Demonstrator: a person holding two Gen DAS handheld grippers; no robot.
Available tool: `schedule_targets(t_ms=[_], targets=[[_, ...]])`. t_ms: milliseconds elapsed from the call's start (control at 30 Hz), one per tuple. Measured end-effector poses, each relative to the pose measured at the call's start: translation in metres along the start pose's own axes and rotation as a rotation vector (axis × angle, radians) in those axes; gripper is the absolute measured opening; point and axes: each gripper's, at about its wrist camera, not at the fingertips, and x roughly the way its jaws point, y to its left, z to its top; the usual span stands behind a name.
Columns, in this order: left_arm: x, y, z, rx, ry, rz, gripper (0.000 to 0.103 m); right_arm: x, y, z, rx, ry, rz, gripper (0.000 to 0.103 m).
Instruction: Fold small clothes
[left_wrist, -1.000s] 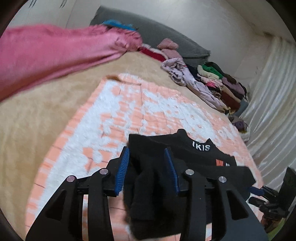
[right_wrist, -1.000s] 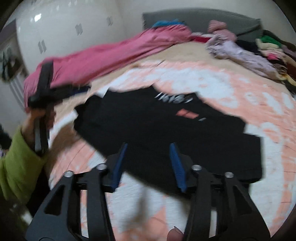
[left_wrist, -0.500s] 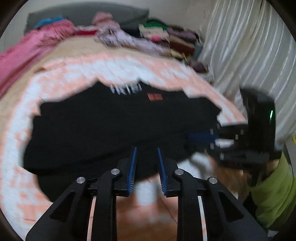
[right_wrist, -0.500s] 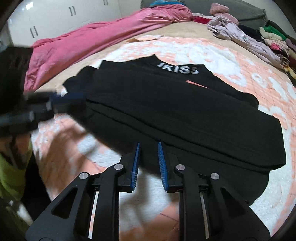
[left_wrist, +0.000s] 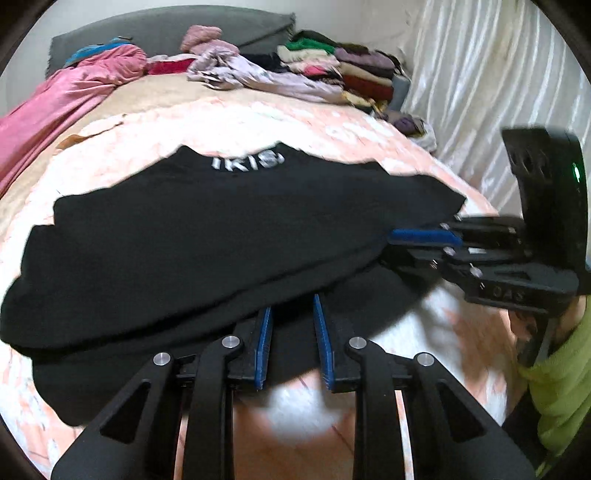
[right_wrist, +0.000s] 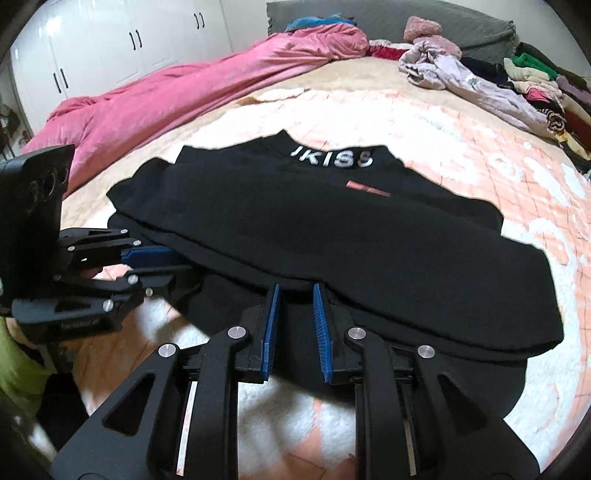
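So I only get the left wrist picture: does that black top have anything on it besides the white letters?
Observer: Yes, the right wrist view shows a small orange-red patch on the black top, just below the white lettering.
Operator: And what's beyond the pink blanket?
Observer: White wardrobe doors with dark handles stand behind the pink blanket.
Operator: Can you see my gripper there?
Observer: Yes, the left gripper shows side-on at the top's left edge, jaws apart.

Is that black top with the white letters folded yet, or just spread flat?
Partly folded. The black top lies on the peach blanket with an upper layer doubled over a lower one, whose edge sticks out along the near side.
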Motion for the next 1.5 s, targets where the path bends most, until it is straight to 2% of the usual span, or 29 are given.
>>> schedule_targets(t_ms=[133, 267, 367, 533, 667, 733, 833, 900, 1000, 1100, 1167, 1233, 1267, 1333, 1367, 1433, 1500], targets=[[0.001, 0.008, 0.014, -0.011, -0.033, 0.023, 0.021, -0.006, -0.005, 0.006, 0.007, -0.047, -0.016, 0.014], [0.006, 0.018, 0.038, -0.028, -0.064, 0.035, 0.021, -0.016, -0.013, 0.012, 0.007, -0.093, -0.04, 0.026], [0.016, 0.028, 0.054, -0.06, -0.058, 0.043, 0.021, -0.025, -0.018, 0.015, -0.004, -0.125, -0.062, 0.03], [0.031, 0.042, 0.081, -0.108, -0.054, 0.08, 0.021, -0.035, -0.023, 0.014, -0.025, -0.145, -0.021, 0.032], [0.037, 0.05, 0.102, -0.133, -0.057, 0.11, 0.021, -0.04, -0.016, 0.014, -0.083, -0.145, 0.019, 0.043], [0.042, 0.053, 0.111, -0.142, -0.044, 0.125, 0.021, -0.041, -0.016, 0.016, -0.085, -0.141, 0.009, 0.045], [0.051, 0.057, 0.119, -0.158, -0.021, 0.138, 0.021, -0.038, -0.023, 0.018, -0.062, -0.124, -0.001, 0.046], [0.056, 0.061, 0.122, -0.166, -0.006, 0.143, 0.021, -0.03, -0.029, 0.017, -0.061, -0.071, -0.002, 0.048], [0.063, 0.068, 0.124, -0.188, 0.019, 0.139, 0.022, -0.019, -0.038, 0.014, -0.06, 0.001, -0.054, 0.048], [0.067, 0.077, 0.123, -0.206, 0.044, 0.087, 0.023, -0.012, -0.05, 0.008, -0.04, 0.076, -0.037, 0.048], [0.061, 0.083, 0.123, -0.207, 0.032, 0.037, 0.023, -0.015, -0.055, 0.007, -0.027, 0.081, -0.011, 0.046], [0.051, 0.086, 0.121, -0.179, 0.016, 0.019, 0.024, -0.018, -0.059, 0.007, -0.013, 0.083, 0.014, 0.047], [0.047, 0.086, 0.12, -0.164, 0.011, 0.017, 0.029, -0.023, -0.059, 0.007, -0.014, 0.077, 0.02, 0.047], [0.034, 0.084, 0.115, -0.123, -0.011, 0.027, 0.056, -0.034, -0.055, 0.007, -0.038, 0.054, 0.074, 0.046], [0.028, 0.082, 0.112, -0.104, -0.022, 0.037, 0.075, -0.036, -0.052, 0.006, -0.046, 0.05, 0.09, 0.047], [0.014, 0.08, 0.106, -0.064, -0.036, 0.071, 0.077, -0.032, -0.049, 0.006, -0.056, 0.071, 0.1, 0.047], [-0.003, 0.08, 0.097, -0.06, -0.051, 0.091, 0.077, -0.017, -0.047, 0.003, -0.076, 0.129, 0.06, 0.047]])
